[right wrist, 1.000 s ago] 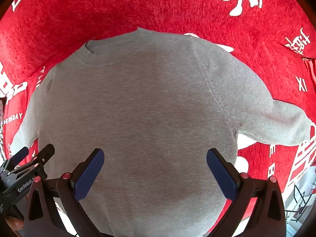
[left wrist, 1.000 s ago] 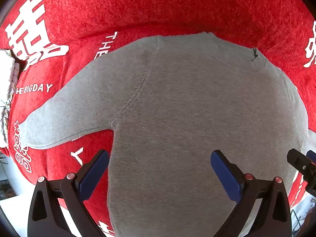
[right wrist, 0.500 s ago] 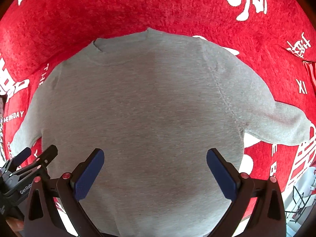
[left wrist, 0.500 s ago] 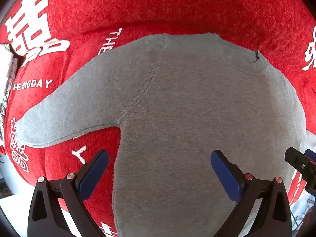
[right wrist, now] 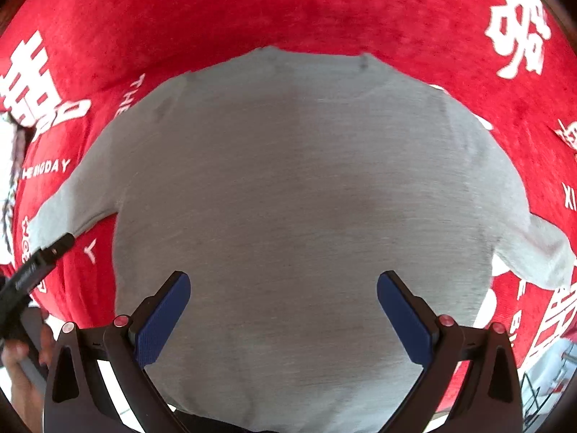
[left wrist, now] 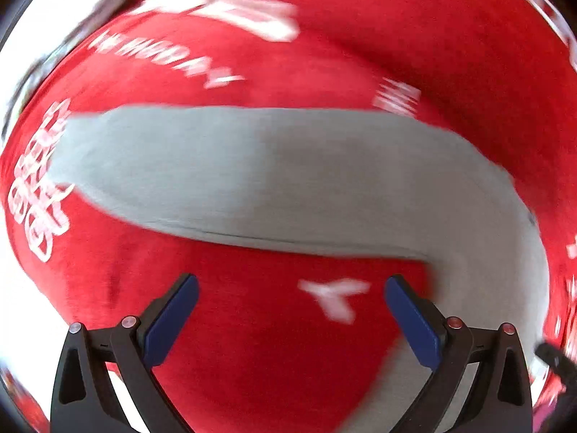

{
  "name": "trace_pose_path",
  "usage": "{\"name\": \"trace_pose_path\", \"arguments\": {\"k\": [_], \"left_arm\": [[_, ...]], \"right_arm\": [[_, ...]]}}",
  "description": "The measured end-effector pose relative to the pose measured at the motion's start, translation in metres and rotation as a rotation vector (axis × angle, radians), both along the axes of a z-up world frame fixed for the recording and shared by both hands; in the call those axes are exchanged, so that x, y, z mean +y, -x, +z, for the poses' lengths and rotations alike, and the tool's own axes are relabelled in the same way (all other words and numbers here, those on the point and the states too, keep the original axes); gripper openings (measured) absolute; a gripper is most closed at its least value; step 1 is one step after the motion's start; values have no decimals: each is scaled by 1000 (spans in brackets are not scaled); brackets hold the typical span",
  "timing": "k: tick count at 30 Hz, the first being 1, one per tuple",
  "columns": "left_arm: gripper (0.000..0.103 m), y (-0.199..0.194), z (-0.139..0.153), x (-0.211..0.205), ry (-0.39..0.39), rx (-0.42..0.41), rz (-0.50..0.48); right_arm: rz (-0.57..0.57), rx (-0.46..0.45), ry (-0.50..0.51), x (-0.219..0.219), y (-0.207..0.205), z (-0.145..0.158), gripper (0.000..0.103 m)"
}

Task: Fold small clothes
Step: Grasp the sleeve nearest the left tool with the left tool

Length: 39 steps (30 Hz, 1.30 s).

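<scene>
A small grey long-sleeved sweater [right wrist: 295,195] lies flat on a red cloth, collar at the far side, both sleeves spread out. My right gripper [right wrist: 283,310] hovers open over the lower body of the sweater, nothing between its blue pads. In the left wrist view, blurred by motion, the sweater's left sleeve [left wrist: 230,173] stretches across the middle. My left gripper [left wrist: 290,319] is open over bare red cloth just below that sleeve, near the armpit. The left gripper [right wrist: 39,263] also shows at the left edge of the right wrist view, held by a hand [right wrist: 21,368].
The red cloth [right wrist: 324,11] carries white characters and lettering around the sweater. A pale fringed thing [right wrist: 10,166] sits at the far left edge. White floor and a wire rack [right wrist: 541,393] show past the cloth's near edge.
My left gripper has swung quickly left, off the sweater body toward the left sleeve. The right gripper has shifted left, nearer the middle of the sweater. Both stay open.
</scene>
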<state>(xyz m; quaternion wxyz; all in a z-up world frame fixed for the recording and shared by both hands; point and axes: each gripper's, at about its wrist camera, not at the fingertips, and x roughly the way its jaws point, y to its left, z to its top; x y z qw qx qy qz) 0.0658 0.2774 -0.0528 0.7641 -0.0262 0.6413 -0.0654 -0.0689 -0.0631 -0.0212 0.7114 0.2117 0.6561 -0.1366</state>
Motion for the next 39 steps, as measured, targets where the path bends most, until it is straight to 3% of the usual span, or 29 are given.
{"name": "trace_pose_path", "arguments": {"k": [4,7,11,13,15,16,17,20,23,27,31,34,36,39], "left_arm": [[103,-19,-29,68,68,31,164],[103,-34,-52,88,154,79,219],[103,-52,-59,95,273,68,267],[92,-55,-57,97,276,47,285],[39,-57,-57,97,229,37,282],[26,-58,-53,100,233,1,265],[6,-59,-51,100,241,-9,256],[6,-62,-30,91,205,-81,184],[6,-54,9,64,160,-198,55],[6,-43,63,4,181,-327,-109],[6,-21,105,-104,226,-398,-316],[6,5,103,-186,244,-383,-460],[6,21,91,-233,257,-337,-533],[6,48,59,-295,210,-268,-655]], "right_arm": [[40,7,-6,24,-10,-5,103],[63,24,-10,39,-16,-10,103],[88,35,-7,57,-22,-9,103],[99,33,-9,63,-24,-6,103],[110,24,-12,68,-24,-3,103],[117,16,-12,70,-23,0,103],[125,9,-11,71,-22,1,103],[134,-7,-19,71,-20,2,103],[122,-30,-37,64,-13,4,103],[87,-75,-61,44,-6,7,103],[27,-137,-68,11,10,23,103],[-45,-170,-54,-23,29,32,103],[-104,-172,-50,-50,47,30,103],[-168,-145,-50,-80,70,18,103]]}}
